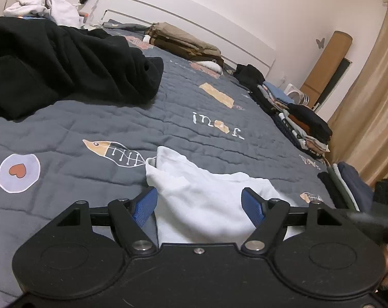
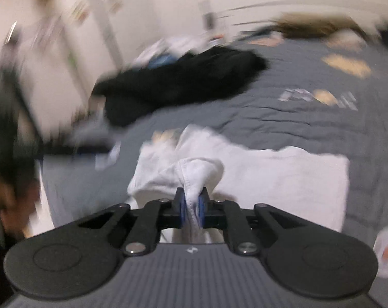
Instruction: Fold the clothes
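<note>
A white garment lies on the grey quilted bed cover, partly spread flat. My left gripper hovers over its near end, open, blue pads on either side of the cloth without pressing it. In the right wrist view, which is blurred, the same white garment is flat to the right and bunched at the left. My right gripper is shut on a raised fold of that cloth, pinched between its blue pads.
A crumpled black garment lies at the left back of the bed, with white clothes behind it. Folded stacks line the right edge, and a beige folded blanket sits by the headboard. Curtains hang at right.
</note>
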Demonstrator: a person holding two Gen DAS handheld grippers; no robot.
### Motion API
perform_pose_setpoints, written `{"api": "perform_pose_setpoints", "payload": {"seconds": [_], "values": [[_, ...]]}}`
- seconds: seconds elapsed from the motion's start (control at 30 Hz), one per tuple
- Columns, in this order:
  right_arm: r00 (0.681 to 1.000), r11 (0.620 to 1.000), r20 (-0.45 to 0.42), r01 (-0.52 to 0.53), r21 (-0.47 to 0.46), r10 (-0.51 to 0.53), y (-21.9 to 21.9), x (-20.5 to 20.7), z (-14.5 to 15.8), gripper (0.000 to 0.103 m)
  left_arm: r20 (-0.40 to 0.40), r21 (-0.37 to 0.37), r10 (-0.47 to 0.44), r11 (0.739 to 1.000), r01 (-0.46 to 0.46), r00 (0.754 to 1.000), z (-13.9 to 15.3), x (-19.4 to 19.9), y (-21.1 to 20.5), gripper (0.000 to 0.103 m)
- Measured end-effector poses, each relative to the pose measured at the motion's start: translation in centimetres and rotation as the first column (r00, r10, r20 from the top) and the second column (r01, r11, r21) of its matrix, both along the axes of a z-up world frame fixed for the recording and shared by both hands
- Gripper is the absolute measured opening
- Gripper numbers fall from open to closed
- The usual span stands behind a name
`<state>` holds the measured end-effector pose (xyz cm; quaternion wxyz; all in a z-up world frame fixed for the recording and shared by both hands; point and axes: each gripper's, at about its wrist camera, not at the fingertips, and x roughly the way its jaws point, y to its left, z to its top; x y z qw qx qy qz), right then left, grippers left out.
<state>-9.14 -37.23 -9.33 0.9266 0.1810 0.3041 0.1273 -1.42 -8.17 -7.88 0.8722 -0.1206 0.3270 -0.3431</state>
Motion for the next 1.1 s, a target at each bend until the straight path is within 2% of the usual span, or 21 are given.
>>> {"api": "perform_pose_setpoints", "payload": {"seconds": [0.03, 0.1, 0.13, 0.23, 0.37, 0.43, 0.47, 0.5, 0.6, 0.67, 0.77, 0.83, 0.87, 0.9, 1.0, 1.1], "values": [[0.999, 0.996, -0.006, 0.053, 0.075, -0.053, -1.6, 0.1, 0.0, 0.010, 0.005, 0.003, -0.003, 1.000, 0.003, 1.000, 0.0, 0.0, -0.1, 0.071], [0.986, 0.974, -0.030, 0.166, 0.157, -0.163, -4.5, 0.1, -0.7, 0.010, 0.015, 0.015, -0.009, 1.000, 0.008, 1.000, 0.0, -0.1, -0.4, 0.072], [0.976, 0.958, -0.045, 0.219, 0.183, -0.215, -5.6, 0.0, -1.2, 0.010, 0.013, 0.021, -0.010, 1.000, 0.010, 1.000, -0.2, -0.1, -0.5, 0.072], [0.950, 0.929, -0.133, 0.305, 0.211, -0.282, -8.1, 0.4, -3.0, 0.010, -0.001, 0.032, -0.013, 0.999, 0.013, 1.000, -0.6, 0.1, -0.8, 0.072], [0.957, 0.941, -0.175, 0.265, 0.209, -0.231, -8.7, 0.8, -3.4, 0.015, -0.006, 0.040, -0.018, 0.999, 0.018, 1.000, -0.8, 0.2, -1.1, 0.072], [0.964, 0.947, -0.154, 0.245, 0.210, -0.215, -8.8, 0.8, -3.0, 0.026, -0.008, 0.044, -0.023, 0.999, 0.023, 1.000, -0.8, 0.2, -1.3, 0.072], [0.966, 0.945, -0.143, 0.242, 0.219, -0.214, -9.0, 0.9, -2.9, 0.041, -0.009, 0.047, -0.027, 0.998, 0.028, 1.000, -0.9, 0.2, -1.4, 0.072], [0.967, 0.943, -0.141, 0.239, 0.230, -0.211, -9.1, 1.0, -2.9, 0.049, -0.010, 0.050, -0.033, 0.998, 0.034, 0.999, -0.9, 0.2, -1.5, 0.072], [0.969, 0.937, -0.147, 0.231, 0.263, -0.197, -9.3, 1.7, -3.3, 0.054, -0.009, 0.055, -0.049, 0.997, 0.050, 0.999, -1.0, -0.1, -1.9, 0.072], [0.965, 0.938, -0.170, 0.238, 0.253, -0.199, -9.0, 2.5, -3.8, 0.057, -0.007, 0.061, -0.059, 0.996, 0.059, 0.998, -1.1, -0.3, -2.2, 0.073], [0.960, 0.945, -0.184, 0.250, 0.212, -0.213, -8.4, 3.5, -4.8, 0.057, -0.012, 0.083, -0.076, 0.994, 0.077, 0.997, -1.4, -0.6, -2.8, 0.073], [0.958, 0.930, -0.164, 0.271, 0.247, -0.236, -8.4, 3.5, -5.2, 0.049, -0.016, 0.102, -0.099, 0.990, 0.100, 0.995, -1.7, -0.8, -3.2, 0.073], [0.955, 0.917, -0.160, 0.285, 0.278, -0.249, -8.7, 3.4, -5.3, 0.030, -0.018, 0.109, -0.114, 0.987, 0.116, 0.993, -1.8, -1.0, -3.4, 0.073], [0.952, 0.903, -0.155, 0.299, 0.308, -0.262, -8.9, 3.3, -5.3, 0.016, -0.019, 0.115, -0.134, 0.984, 0.136, 0.991, -1.8, -1.1, -3.6, 0.073], [0.939, 0.831, -0.123, 0.342, 0.438, -0.322, -10.6, 2.2, -4.4, 0.012, -0.010, 0.120, -0.185, 0.975, 0.185, 0.983, -1.8, -1.9, -4.0, 0.073], [0.927, 0.845, -0.108, 0.373, 0.384, -0.360, -11.2, 2.1, -3.8, 0.012, -0.019, 0.119, -0.221, 0.968, 0.221, 0.975, -2.0, -2.3, -4.3, 0.073]]}}
